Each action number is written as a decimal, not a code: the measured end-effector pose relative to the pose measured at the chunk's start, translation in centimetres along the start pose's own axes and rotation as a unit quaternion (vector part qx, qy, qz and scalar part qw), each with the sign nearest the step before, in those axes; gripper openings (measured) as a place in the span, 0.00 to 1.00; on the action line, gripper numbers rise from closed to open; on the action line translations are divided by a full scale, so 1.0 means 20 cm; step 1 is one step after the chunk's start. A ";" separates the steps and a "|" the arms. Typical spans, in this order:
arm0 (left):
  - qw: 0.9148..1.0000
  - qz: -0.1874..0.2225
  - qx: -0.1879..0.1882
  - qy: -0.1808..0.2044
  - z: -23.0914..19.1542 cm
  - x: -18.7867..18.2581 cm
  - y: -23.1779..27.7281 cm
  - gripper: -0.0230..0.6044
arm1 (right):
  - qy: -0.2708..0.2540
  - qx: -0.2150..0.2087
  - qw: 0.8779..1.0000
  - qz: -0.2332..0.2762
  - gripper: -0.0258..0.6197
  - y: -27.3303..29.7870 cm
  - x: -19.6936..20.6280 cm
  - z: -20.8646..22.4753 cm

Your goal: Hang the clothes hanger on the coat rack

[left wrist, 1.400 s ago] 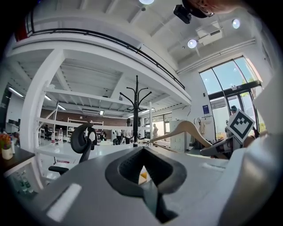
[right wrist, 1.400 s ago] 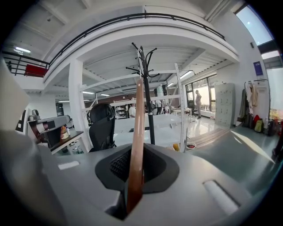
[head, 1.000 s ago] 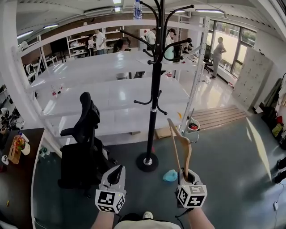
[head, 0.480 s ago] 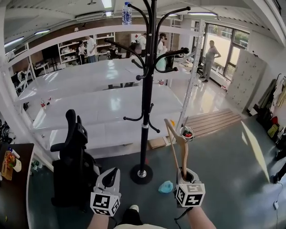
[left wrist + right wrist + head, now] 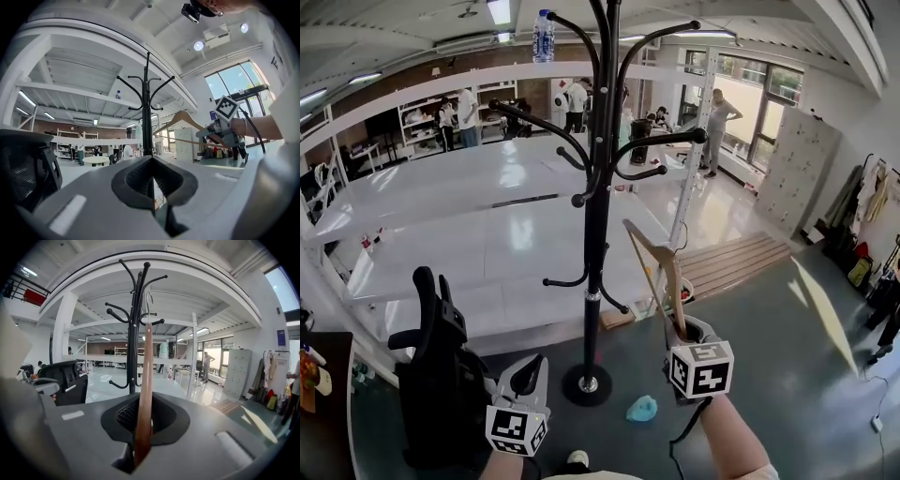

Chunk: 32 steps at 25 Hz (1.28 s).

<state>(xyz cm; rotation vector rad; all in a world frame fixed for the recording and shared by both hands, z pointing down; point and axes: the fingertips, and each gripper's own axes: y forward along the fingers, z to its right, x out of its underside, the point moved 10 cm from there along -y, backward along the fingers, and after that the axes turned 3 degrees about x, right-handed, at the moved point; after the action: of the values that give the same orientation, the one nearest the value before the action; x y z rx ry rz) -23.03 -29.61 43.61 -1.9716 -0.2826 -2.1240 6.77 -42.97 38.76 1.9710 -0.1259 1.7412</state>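
My right gripper (image 5: pixel 682 330) is clamped on the wooden clothes hanger (image 5: pixel 661 277). In the right gripper view the jaws (image 5: pixel 143 423) pinch one end of the wood and the hanger (image 5: pixel 146 376) stands edge-on, rising straight up out of them. Its metal hook (image 5: pixel 149 302) sits level with the upper arms of the coat rack (image 5: pixel 134 324), close beside them from this angle, and I can't tell whether it touches. In the head view the hanger leans up and left from the gripper, just to the right of the black coat rack (image 5: pixel 596 187) pole and apart from it, so it isn't on any peg.

Left gripper (image 5: pixel 530 375) is low and left of the rack's round base (image 5: pixel 586 384). Its jaws (image 5: pixel 153 180) are pressed together with nothing between them. From its view I see the rack (image 5: pixel 146 112) straight ahead and the hanger (image 5: pixel 180 119) to its right, held by the other gripper (image 5: pixel 220 133).

A black office chair (image 5: pixel 436 375) stands left of the rack, close to my left gripper. A small light-blue object (image 5: pixel 642 409) lies on the floor near the base. A water bottle (image 5: pixel 543 36) stands on the high white ledge behind.
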 end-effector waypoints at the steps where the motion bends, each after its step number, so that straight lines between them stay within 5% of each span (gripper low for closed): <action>1: 1.000 0.000 0.000 0.000 -0.02 0.00 0.02 0.04 | -0.003 0.001 1.000 0.004 0.11 0.03 -0.06 0.01; 11: 1.000 -0.018 0.001 -0.012 -0.16 0.09 0.14 0.04 | -0.011 -0.025 1.000 -0.013 0.11 0.39 -0.45 0.06; 23: 0.999 -0.042 -0.017 -0.024 -0.27 0.19 0.18 0.04 | -0.010 -0.046 0.996 -0.072 0.11 0.73 -0.40 -0.01; 32: 0.998 -0.046 -0.029 -0.033 -0.30 0.22 0.17 0.04 | 0.003 -0.043 0.997 -0.058 0.12 0.77 -0.32 -0.05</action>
<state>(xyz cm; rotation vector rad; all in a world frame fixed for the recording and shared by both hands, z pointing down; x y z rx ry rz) -28.09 -34.70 47.48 -2.1020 -0.3328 -2.1483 -1.22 -57.57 37.39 1.8728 -0.0802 1.6408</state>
